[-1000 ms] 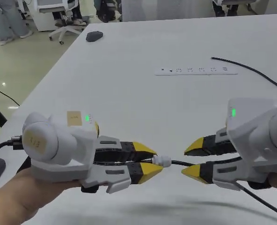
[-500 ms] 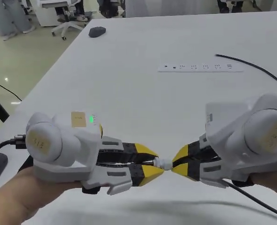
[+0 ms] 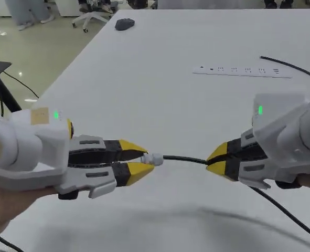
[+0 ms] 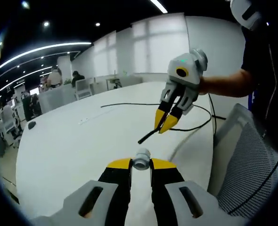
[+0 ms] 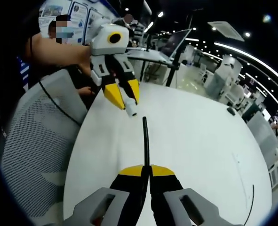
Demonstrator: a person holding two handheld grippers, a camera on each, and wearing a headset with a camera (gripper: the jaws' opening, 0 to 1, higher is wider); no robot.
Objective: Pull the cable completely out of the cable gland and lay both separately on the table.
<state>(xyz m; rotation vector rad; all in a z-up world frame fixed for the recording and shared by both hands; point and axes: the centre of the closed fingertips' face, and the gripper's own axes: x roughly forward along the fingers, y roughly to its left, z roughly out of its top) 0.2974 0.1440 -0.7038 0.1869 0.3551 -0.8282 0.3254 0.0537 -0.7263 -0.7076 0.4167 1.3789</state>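
White worktop (image 3: 160, 94), with two hand-held tongs low above it, tips facing each other. The left tongs (image 3: 143, 159) were closed on the small white gland (image 4: 141, 158), which sat pinched between their yellow tips. The right tongs (image 3: 213, 160) were all but fully closed on the black cable (image 3: 183, 158), whose slack trailed away behind them over the worktop. In both gripper views the cable's free end stood just apart from the gland's mouth. In the head view the two seemed to meet, so full separation could not be confirmed. On this reading the pull was done or nearly so. Neither part had yet been laid down, and setting each down apart from the other was left to do. The marks on the power strip (image 3: 242, 72) and a tan sticker (image 3: 39, 115) on the left tongs were too small to read.
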